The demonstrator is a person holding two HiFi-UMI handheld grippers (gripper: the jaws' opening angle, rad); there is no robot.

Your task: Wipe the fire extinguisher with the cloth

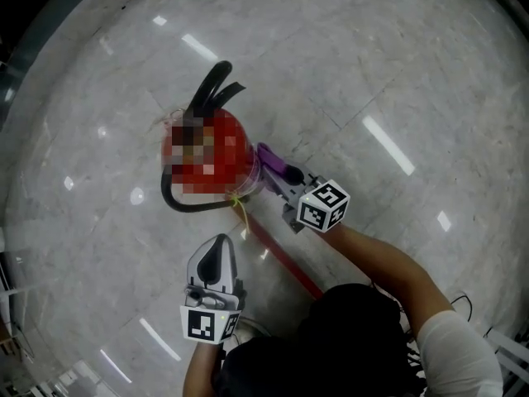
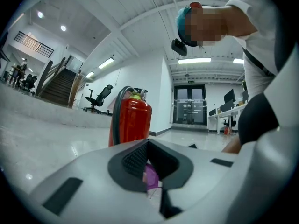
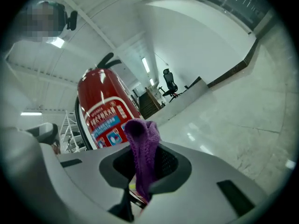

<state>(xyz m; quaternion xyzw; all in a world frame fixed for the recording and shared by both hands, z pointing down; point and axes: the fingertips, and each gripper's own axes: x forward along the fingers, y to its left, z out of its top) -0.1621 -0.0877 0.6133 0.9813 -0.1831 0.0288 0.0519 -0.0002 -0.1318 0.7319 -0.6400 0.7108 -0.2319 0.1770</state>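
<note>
Right jaws: the right gripper [image 3: 143,171] has its jaws pinched on the purple cloth [image 3: 140,146]. The cloth sticks up out of them.
Left jaws: the left gripper [image 2: 150,164] has its jaws pressed together. A bit of purple shows in the small hole between them, and I cannot tell what it is. From the head view nothing is in these jaws.
Cloth: in the head view the cloth [image 1: 278,163] is right at the side of the fire extinguisher [image 1: 237,149]. I cannot tell if it touches.
Right gripper: it [image 1: 279,180] is just beside the red tank, on the person's right.
Left gripper: it [image 1: 218,241] is below the tank in the head view, near it but not touching, and points at it.
Fire extinguisher: it stands upright on the floor [image 1: 372,73]. It is red, with black handles on top and a black hose [image 1: 183,206] curling round its bottom. The right gripper view shows a label with blue on it [image 3: 106,120].
Floor: pale and shiny, with lights shining in it.
</note>
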